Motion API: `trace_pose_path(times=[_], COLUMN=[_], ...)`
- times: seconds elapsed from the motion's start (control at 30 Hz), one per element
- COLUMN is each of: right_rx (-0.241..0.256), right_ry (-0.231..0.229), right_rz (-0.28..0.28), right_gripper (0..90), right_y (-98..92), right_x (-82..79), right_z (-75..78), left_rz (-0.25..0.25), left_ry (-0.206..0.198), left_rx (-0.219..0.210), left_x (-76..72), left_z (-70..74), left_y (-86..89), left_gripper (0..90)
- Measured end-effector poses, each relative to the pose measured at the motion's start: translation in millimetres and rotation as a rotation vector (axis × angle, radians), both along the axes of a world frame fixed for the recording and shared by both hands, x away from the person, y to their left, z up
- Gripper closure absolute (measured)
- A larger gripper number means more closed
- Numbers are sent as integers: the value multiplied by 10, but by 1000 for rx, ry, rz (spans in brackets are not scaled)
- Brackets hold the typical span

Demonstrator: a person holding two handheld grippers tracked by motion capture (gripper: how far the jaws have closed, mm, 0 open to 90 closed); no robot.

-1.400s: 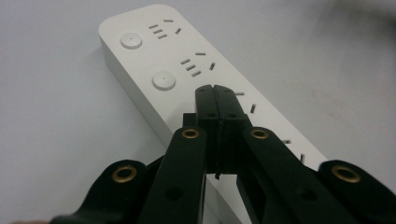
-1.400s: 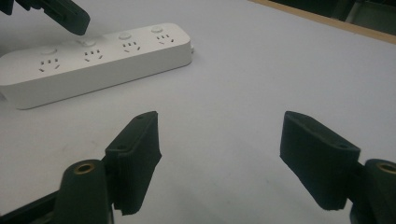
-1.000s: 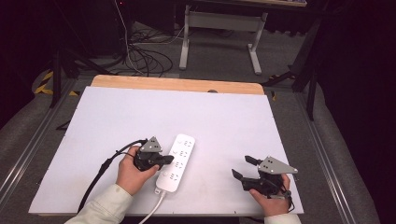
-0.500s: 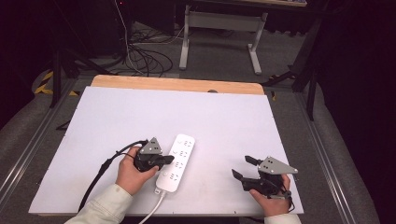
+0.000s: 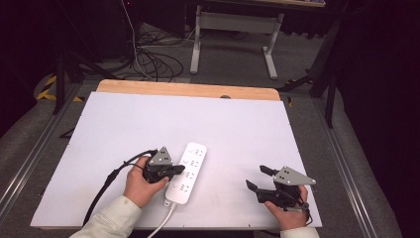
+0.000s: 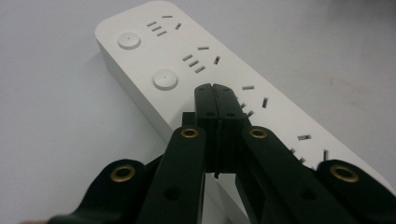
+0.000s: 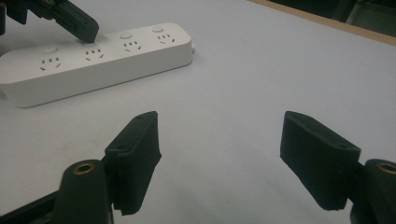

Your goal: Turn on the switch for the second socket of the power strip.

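Observation:
A white power strip (image 5: 187,173) with several sockets and round buttons lies on the white board, its cord running off the near edge. My left gripper (image 5: 179,170) is shut, jaws pressed together with nothing between them, and its tip rests over the strip's top face (image 6: 205,65) near a button (image 6: 165,79). In the right gripper view the strip (image 7: 98,58) lies far left with the left gripper's tip (image 7: 86,30) on it. My right gripper (image 5: 259,179) stands open over bare board, well to the right of the strip.
The white board (image 5: 148,124) sits on a wooden tabletop (image 5: 188,89) with metal rails on both sides. A black cable (image 5: 106,181) trails from the left gripper. Table legs and cables lie on the floor beyond the far edge.

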State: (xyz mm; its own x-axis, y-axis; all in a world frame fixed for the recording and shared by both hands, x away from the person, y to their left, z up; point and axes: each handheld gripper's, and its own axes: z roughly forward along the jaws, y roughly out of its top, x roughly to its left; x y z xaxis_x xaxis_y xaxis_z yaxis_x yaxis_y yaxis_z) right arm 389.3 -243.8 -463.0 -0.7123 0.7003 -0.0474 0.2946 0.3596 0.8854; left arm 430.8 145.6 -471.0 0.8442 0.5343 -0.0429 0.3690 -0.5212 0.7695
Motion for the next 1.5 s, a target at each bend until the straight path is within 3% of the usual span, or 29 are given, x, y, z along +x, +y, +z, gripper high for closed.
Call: trace_pose_path(times=[0.53,0.7,1.0,1.3,1.5], right_rx=[-1,1,2,4,2], right_ry=[4,4,3,9,7], right_rz=[-2,-4,-4,-8,-8], right_gripper=[288,287,287,285,285], right_y=[3,-2,-5,-7,-9], right_x=[-2,-1,-3,-2,-2], right_z=[-2,-5,-6,-10,-11], left_rz=[12,2,-7,-15,-2], left_ry=[3,19,-8,-4,13], left_rx=[6,-27,-6,-3,-24], left_x=[-13,19,3,11,27], left_z=[-13,-38,-42,-48,-16], left_y=[-12,19,6,8,12], left_gripper=[900,900,900,900,900])
